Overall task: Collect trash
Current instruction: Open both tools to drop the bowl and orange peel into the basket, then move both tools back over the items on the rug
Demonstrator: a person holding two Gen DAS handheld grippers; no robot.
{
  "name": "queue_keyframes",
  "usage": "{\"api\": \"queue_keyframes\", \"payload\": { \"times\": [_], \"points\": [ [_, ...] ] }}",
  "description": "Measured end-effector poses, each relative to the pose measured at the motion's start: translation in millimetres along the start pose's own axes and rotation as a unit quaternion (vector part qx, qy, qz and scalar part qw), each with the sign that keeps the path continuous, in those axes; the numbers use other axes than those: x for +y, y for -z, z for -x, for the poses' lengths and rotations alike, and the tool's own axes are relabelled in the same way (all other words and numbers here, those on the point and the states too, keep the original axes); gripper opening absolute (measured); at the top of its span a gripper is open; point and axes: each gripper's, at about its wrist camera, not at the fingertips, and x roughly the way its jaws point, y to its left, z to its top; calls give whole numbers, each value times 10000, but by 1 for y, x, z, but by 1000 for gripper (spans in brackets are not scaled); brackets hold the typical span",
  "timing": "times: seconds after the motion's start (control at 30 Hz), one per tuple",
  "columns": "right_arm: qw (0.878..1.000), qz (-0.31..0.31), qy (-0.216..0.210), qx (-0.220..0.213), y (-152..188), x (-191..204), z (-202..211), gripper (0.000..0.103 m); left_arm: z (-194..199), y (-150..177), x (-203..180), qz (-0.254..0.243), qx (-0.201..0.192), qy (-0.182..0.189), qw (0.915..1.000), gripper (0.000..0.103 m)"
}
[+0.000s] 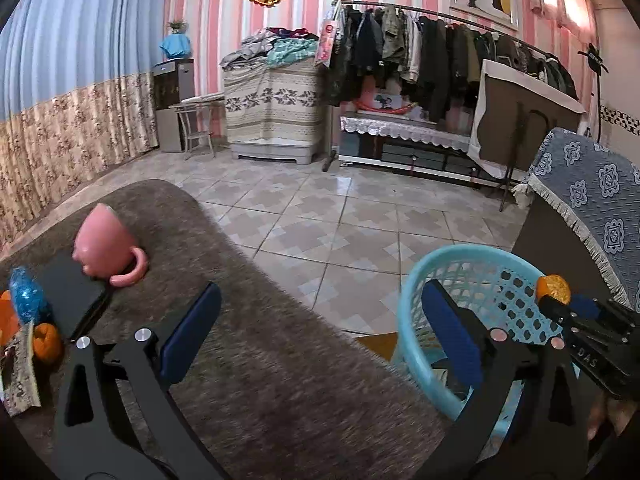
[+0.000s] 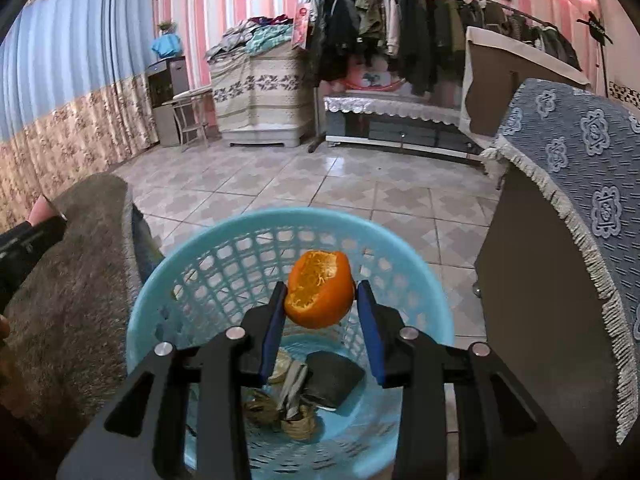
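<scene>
Orange peel (image 2: 320, 296) pinched in right gripper (image 2: 322, 300), over blue basket (image 2: 288, 224) | basket already holds scraps (image 2: 288, 404) | left gripper (image 1: 320, 336) spread wide, empty, above grey table (image 1: 260, 360) | left: peel (image 1: 46, 342), blue wrapper (image 1: 26, 294) on table.

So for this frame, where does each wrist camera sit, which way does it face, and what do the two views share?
Left wrist: on the open left gripper, above the brown table cover, facing the clothes rack; both its fingers show, plus the right gripper at the right edge.
Right wrist: on the right gripper, looking down into the blue basket; its fingers clamp an orange peel.
Shared: basket, peel, table cover, tiled floor, clothes rack.
</scene>
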Motion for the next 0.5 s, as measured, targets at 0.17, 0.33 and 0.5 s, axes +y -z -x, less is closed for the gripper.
{"api": "queue_keyframes", "payload": {
  "times": [0.17,0.33,0.5],
  "points": [
    [9996,18,66,-266,-1,12,9,71,17,3,12,-31,-132,-193,9997,97],
    [9989,91,199,-410,-1,24,17,91,32,8,29,127,-148,-241,9995,97],
    [9985,181,156,-488,-3,35,24,93,52,17,53,268,-185,-459,9984,97]
  ]
}}
